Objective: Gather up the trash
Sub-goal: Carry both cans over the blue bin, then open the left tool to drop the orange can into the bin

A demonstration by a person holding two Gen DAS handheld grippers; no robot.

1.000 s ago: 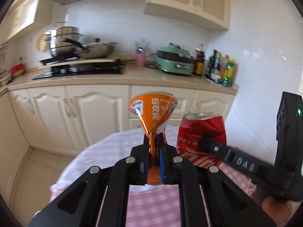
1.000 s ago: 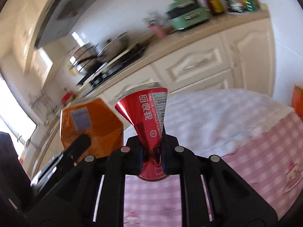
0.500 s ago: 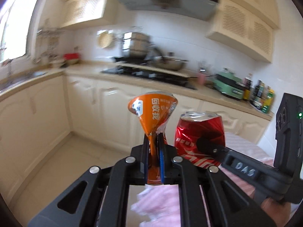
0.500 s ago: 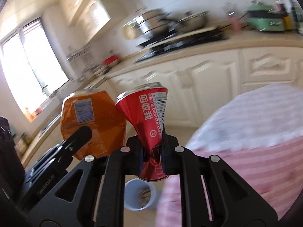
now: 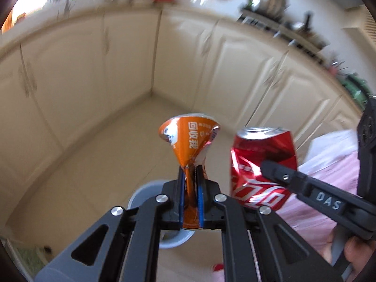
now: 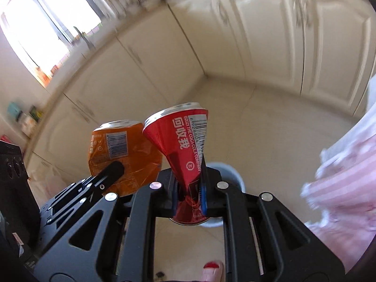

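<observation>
Two cans: one crushed in each set of jaws, both carried in the air above the floor.
Left jaws: clenched on the pinched waist of the orange can point(image 5: 190, 145), at centre of the left wrist view; the blue pads of the left gripper point(image 5: 190, 183) squeeze the metal nearly flat, and the can flares out above them into a cone.
Right jaws: clenched likewise on the red can point(image 6: 185, 150), centre of the right wrist view — the right gripper point(image 6: 189, 188) presses it just below its printed barcode, top rim tilted to the upper right.
Cans to each other: side by side, close; in the left wrist view the red can point(image 5: 260, 164) sits right of centre, in the right wrist view the orange can point(image 6: 122, 155) sits left of centre.
Bin: a pale round bin point(image 6: 231, 171) stands on the floor directly behind the red can, mostly hidden by the gripper; its rim also shows low in the left wrist view point(image 5: 138, 192).
Floor: cream tiles point(image 6: 270, 129), cream cabinet doors point(image 5: 235, 58) curving round the upper frame, blurred.
Cloth: pink checked tablecloth point(image 6: 347, 188) at the right edge — blurred too.
Person: a hand point(image 5: 357, 251) at lower right of the left wrist view.
</observation>
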